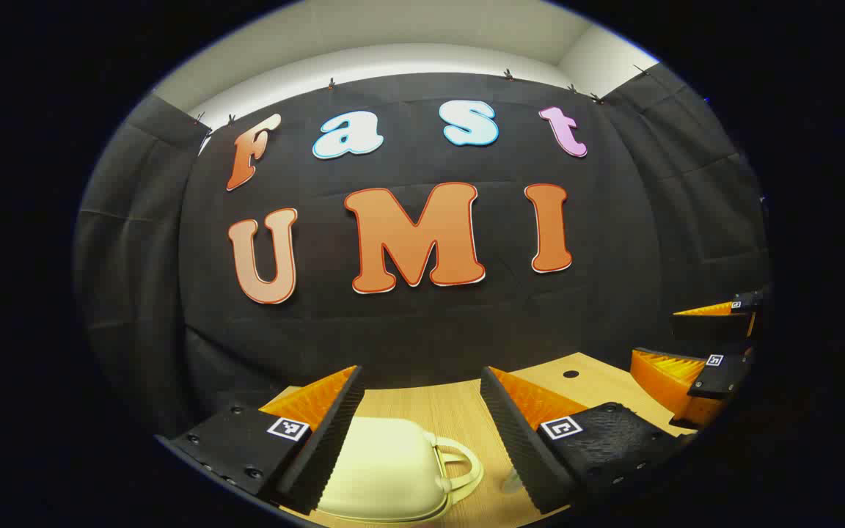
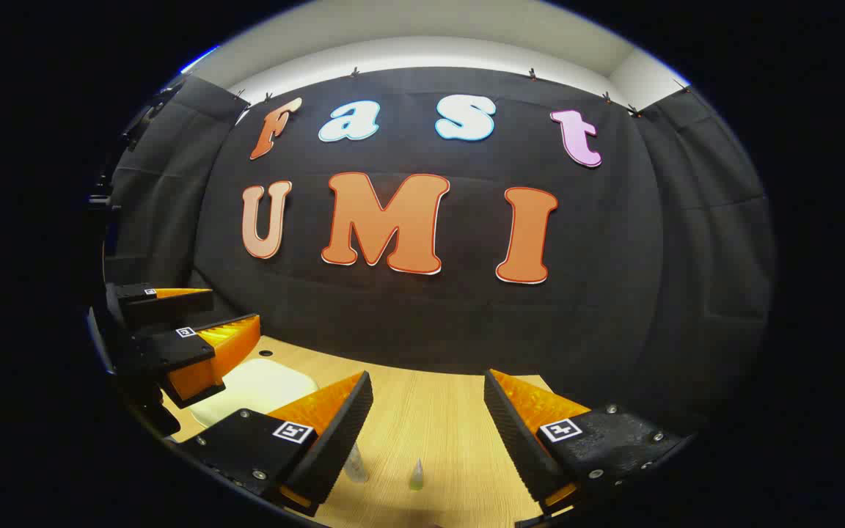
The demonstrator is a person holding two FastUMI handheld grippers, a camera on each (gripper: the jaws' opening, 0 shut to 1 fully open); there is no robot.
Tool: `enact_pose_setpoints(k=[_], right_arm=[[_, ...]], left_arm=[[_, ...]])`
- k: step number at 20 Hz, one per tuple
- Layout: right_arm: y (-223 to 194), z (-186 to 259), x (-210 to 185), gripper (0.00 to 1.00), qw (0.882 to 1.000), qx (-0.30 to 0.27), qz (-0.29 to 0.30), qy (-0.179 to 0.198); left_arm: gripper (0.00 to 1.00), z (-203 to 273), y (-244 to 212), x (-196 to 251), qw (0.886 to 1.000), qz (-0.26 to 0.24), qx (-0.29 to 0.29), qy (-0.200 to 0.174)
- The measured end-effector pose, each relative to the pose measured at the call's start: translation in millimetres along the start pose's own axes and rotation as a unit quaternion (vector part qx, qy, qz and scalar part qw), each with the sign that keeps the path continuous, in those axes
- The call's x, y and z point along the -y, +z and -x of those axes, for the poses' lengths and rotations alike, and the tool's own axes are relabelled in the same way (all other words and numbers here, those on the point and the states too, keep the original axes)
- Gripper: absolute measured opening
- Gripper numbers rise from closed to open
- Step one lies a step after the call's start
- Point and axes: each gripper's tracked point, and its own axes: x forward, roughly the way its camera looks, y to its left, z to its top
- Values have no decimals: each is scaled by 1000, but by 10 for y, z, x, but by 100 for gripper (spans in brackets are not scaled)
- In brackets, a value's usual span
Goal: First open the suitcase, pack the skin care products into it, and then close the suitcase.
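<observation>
While both claws gape, suitcase [image 1: 386, 469] lies beneath left claw [image 1: 422, 433].

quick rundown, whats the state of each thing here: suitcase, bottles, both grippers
suitcase: closed, lying flat on the table, handle toward the right in the left gripper view
small bottles: two standing upright on the table, outside the suitcase, not yet packed
left gripper: open, holding nothing, above the suitcase
right gripper: open, holding nothing, above the bottles
</observation>
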Motion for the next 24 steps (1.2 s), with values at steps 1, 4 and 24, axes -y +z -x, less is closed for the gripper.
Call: enact_pose_setpoints(k=[1,4,24], right_arm=[[-3,5,7,96,1000,0,-1,-1],[21,12,28,96,1000,2,-4,-3],[-72,125,367,96,999,1,-1,-51]], left_arm=[[98,9,-15,3,1000,-1,-1,0],[98,7,-3,4,1000,-3,-1,0],[99,-107,15,457,998,-18,-14,-62]])
